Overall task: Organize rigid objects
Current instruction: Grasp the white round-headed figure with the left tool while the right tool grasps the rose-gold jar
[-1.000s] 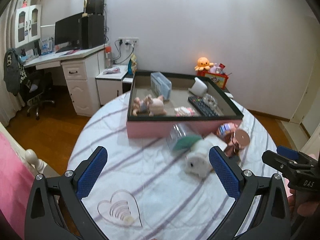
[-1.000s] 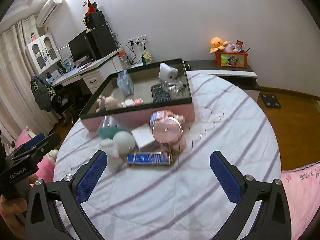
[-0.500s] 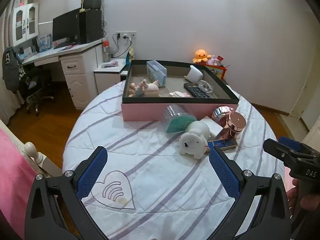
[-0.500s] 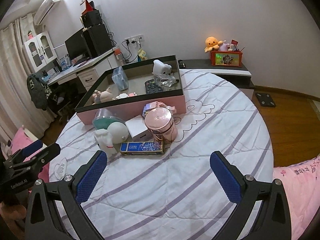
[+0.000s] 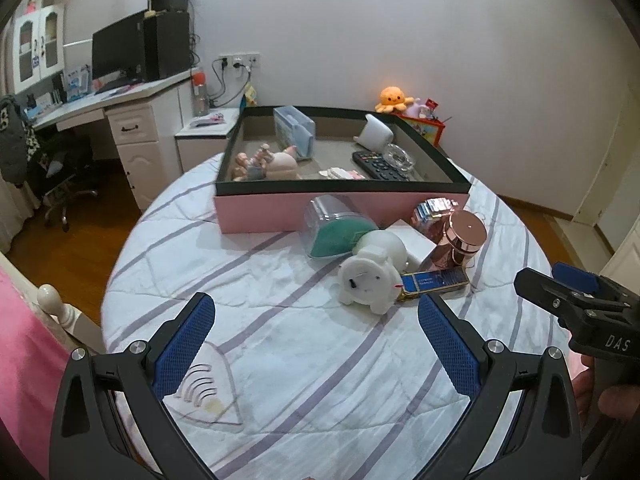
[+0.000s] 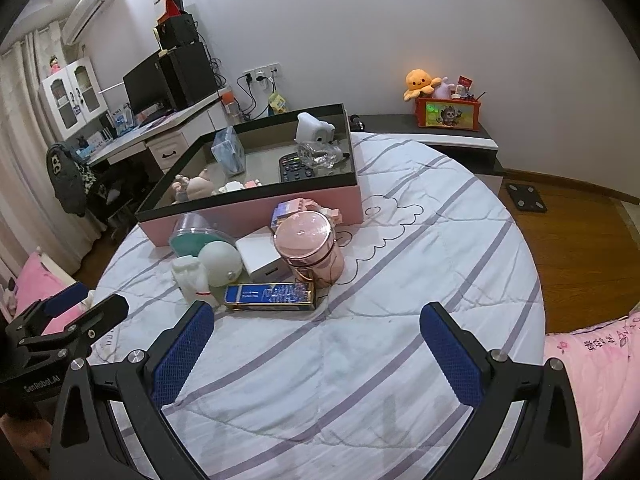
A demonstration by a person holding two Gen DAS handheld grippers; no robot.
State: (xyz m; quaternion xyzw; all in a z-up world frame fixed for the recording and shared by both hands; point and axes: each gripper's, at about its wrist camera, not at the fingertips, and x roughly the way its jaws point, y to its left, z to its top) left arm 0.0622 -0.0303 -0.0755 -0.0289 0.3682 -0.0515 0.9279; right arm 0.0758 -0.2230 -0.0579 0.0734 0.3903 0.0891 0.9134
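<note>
**Both tongs wide above the cluttered round desk**

You held the left tongs (image 5: 316, 344) wide apart and empty over the striped cloth of the desk (image 5: 320, 380). Your right tongs (image 6: 316, 344) gaped just as wide, gripping nothing.

The loose things lay in a tight cluster against the pink wall of the tray (image 5: 280, 212): a white toy animal (image 5: 370, 276) on its side, a clear tub with a green lid (image 5: 334, 228) tipped over behind it, a white box (image 5: 416, 242), a rose-gold jar (image 5: 464, 236) standing upright, and a flat blue tin (image 5: 434, 282) touching the toy.

Inside the tray you already had a remote (image 5: 378, 166), a pig figure (image 5: 280, 162), a clear blue-tinted box (image 5: 294, 130) and a white camera-like item (image 5: 374, 132).

Your left camera showed the toy's flat underside; the right one showed its rounded head (image 6: 220, 260) and the jar's pink lid (image 6: 304, 232) instead. The right view alone showed a scale on the floor (image 6: 525, 197), and a pink quilt (image 6: 596, 368) at the desk's edge.
</note>
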